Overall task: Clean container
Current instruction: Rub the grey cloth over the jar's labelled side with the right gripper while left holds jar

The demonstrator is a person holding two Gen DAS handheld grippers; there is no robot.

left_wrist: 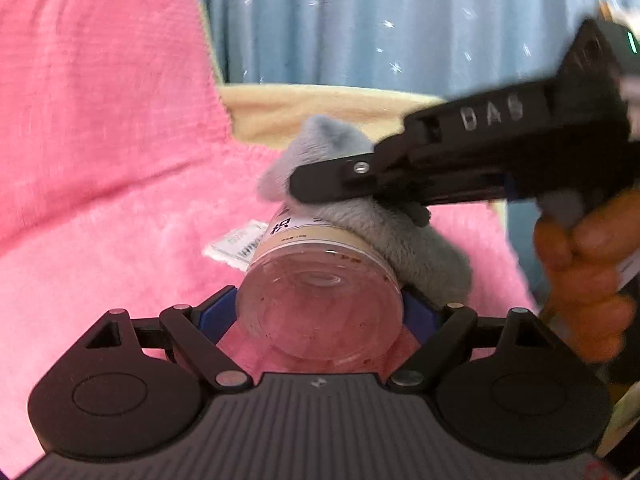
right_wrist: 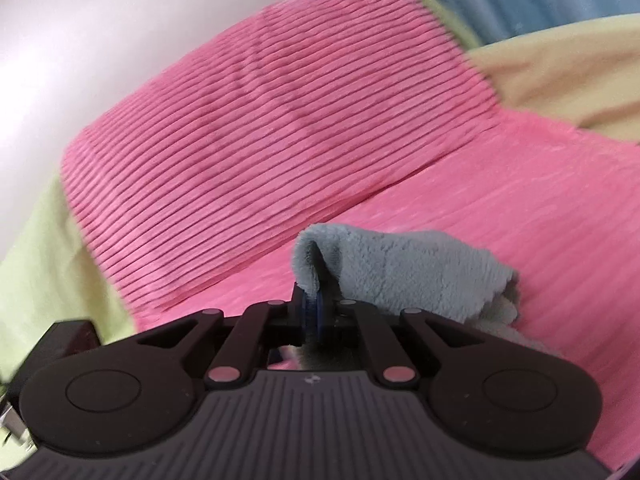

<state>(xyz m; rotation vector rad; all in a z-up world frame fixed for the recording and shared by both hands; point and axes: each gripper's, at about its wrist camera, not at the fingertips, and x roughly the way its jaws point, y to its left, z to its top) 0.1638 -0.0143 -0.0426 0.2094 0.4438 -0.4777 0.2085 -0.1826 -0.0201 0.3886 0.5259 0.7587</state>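
Observation:
A clear plastic container (left_wrist: 318, 308) with a tan label band lies on its side between the blue pads of my left gripper (left_wrist: 318, 314), which is shut on it; its bottom faces the camera, with reddish specks on it. A grey fluffy cloth (left_wrist: 404, 240) is pressed on the container's upper right side. My right gripper (left_wrist: 304, 196) comes in from the right, shut on that cloth. In the right wrist view the cloth (right_wrist: 400, 272) bunches out past the closed blue pads of the right gripper (right_wrist: 314, 312). The container is hidden there.
A pink ribbed pillow (right_wrist: 260, 120) and pink blanket (left_wrist: 100, 240) lie under and behind the work. A yellow sheet (left_wrist: 312, 104) and a blue curtain (left_wrist: 380, 20) stand behind. A person's hand (left_wrist: 584, 280) holds the right gripper's handle. A white tag (left_wrist: 236, 246) shows beside the container.

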